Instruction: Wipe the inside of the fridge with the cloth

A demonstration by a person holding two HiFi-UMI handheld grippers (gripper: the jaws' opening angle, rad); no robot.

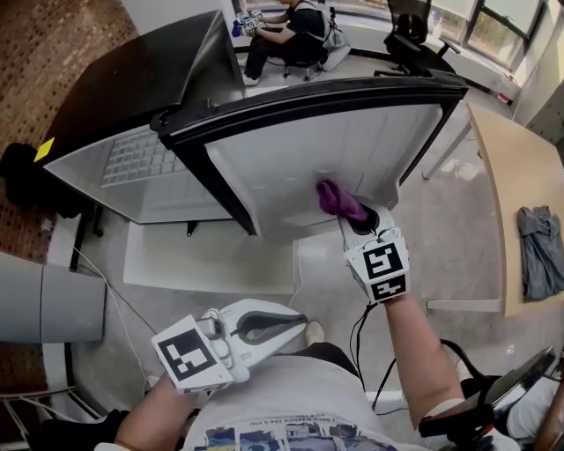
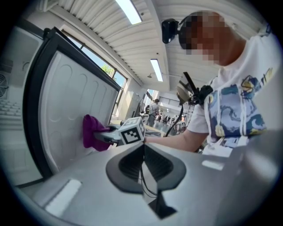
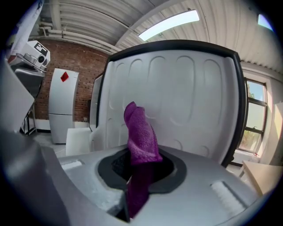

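left gripper view shows cloth [image 2: 93,132] touching fridge door [image 2: 70,99].

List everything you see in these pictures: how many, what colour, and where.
fridge: one, black, straight ahead
door: one, white inside with a black rim, open
cloth: one, purple, against the door's inside
panel: one, white, on the floor below the fridge
table: one, wooden, at right
garment: one, grey, on the table
chair: one, black, far back
seated person: one, dark top, far back
left tongs: one, pale grey, shut and empty, held low
right tongs: one, pale grey, shut on the cloth
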